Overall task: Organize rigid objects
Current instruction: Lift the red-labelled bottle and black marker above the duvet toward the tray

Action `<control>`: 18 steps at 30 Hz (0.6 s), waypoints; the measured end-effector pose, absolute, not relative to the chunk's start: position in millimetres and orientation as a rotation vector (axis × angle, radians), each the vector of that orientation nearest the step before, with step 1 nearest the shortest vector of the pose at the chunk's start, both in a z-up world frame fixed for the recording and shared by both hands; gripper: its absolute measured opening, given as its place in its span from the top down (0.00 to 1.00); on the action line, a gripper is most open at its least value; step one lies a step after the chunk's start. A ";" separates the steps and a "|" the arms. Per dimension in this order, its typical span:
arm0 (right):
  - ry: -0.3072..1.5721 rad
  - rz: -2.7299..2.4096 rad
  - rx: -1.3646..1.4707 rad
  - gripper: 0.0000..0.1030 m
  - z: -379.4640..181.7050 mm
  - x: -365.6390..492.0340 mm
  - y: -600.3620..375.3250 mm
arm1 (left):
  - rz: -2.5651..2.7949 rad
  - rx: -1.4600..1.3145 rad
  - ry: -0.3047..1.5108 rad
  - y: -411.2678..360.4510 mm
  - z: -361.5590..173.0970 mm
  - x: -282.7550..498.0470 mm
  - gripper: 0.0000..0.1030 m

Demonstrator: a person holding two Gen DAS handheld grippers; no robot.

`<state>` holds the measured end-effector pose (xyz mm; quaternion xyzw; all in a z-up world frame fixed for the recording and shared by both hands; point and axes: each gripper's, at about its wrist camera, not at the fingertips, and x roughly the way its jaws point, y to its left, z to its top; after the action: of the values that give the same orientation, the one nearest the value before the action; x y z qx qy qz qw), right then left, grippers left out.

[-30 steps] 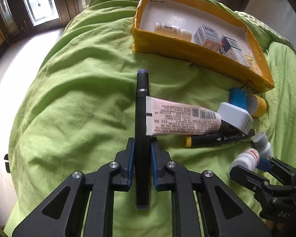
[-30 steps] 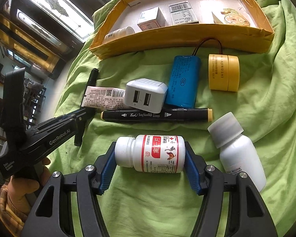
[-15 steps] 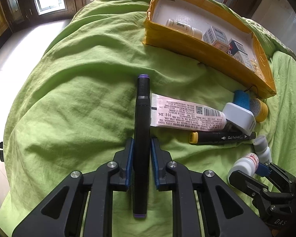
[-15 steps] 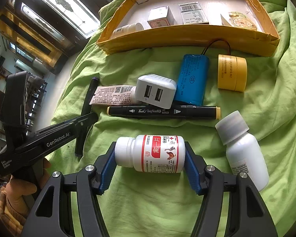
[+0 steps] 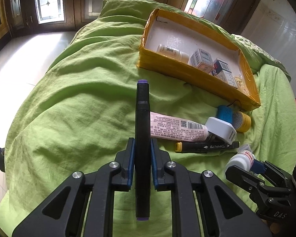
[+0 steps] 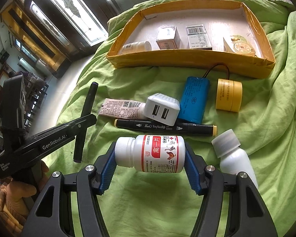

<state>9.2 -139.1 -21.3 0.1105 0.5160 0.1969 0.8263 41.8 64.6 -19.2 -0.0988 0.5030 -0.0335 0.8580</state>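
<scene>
My left gripper (image 5: pixel 142 148) is shut on a black marker with purple ends (image 5: pixel 142 130) and holds it above the green cloth; the marker also shows in the right wrist view (image 6: pixel 84 118). My right gripper (image 6: pixel 150 154) is shut on a white pill bottle with a red label (image 6: pixel 154 153), lifted off the cloth; that bottle also shows in the left wrist view (image 5: pixel 240 158). The yellow box (image 6: pixel 187 59) lies at the back and holds a small bottle and several cartons; it also shows in the left wrist view (image 5: pixel 187 73).
On the green cloth (image 6: pixel 148 197) lie a pink tube (image 6: pixel 122 110), a white USB charger (image 6: pixel 161 108), a black marker with yellow ends (image 6: pixel 165 127), a blue battery pack (image 6: pixel 194 100), a yellow jar (image 6: pixel 229 95) and a white bottle (image 6: pixel 234 158). Floor lies to the left.
Both grippers have risen and pulled back from the cloth with their loads. The purple marker has lifted clear of the pink tube; the pill bottle is higher above the cloth.
</scene>
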 end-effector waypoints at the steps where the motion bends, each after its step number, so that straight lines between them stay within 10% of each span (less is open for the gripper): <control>1: 1.092 0.422 0.241 0.44 -20.4 8.9 -139.8 | -0.076 -0.213 1.054 66.1 -18.3 40.5 0.88; 18: 1.054 0.432 0.261 0.44 -10.8 8.7 -142.5 | -0.114 -0.233 1.005 58.8 -10.6 39.2 0.88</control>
<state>8.7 -142.5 -10.8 0.1231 0.4977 0.2037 0.8341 39.2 58.8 -10.6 -0.1112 0.4802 -0.0546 0.8684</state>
